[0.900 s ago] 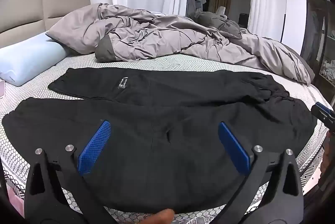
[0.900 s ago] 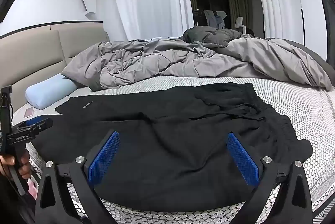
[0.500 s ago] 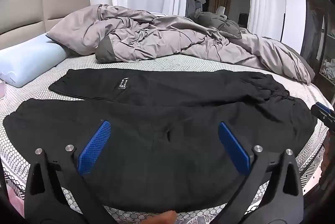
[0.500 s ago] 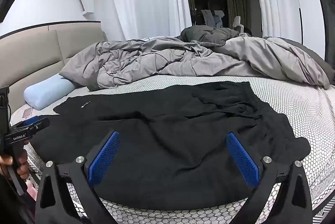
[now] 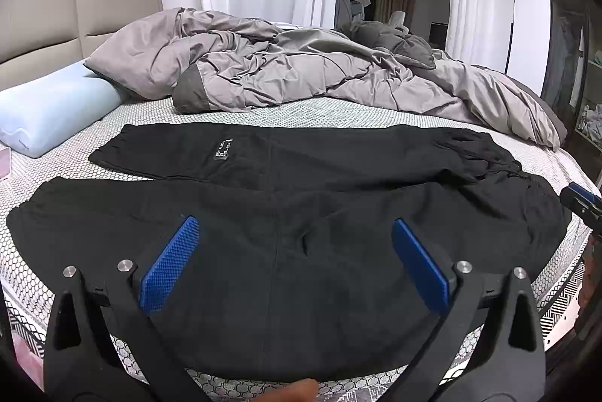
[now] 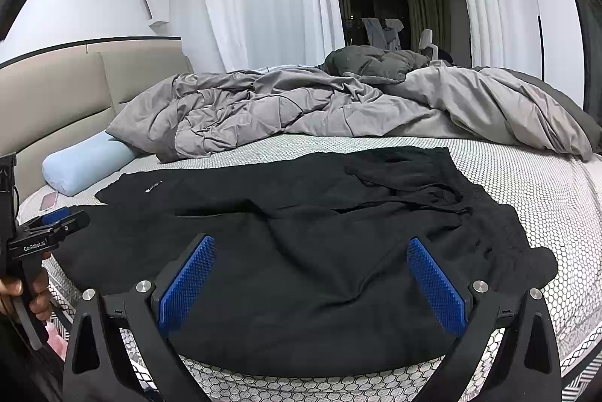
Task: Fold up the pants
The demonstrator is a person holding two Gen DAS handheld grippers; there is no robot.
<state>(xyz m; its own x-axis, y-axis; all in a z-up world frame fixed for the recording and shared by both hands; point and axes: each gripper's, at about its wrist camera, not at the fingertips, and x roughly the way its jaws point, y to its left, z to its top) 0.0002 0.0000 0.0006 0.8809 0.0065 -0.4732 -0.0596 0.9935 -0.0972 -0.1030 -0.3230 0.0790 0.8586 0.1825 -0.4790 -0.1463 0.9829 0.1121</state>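
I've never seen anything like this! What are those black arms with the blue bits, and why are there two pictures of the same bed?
Those are two hand-held grabbing tools, one in each of a person's hands. Each carries a camera looking out along its own two fingers, so you get two pictures. One shows the left gripper, the other the right gripper. The blue bits are their gripping pads. Both are open and hold nothing. On the bed black pants lie spread out, waiting to be folded. Behind them are a rumpled grey duvet and a light blue pillow.
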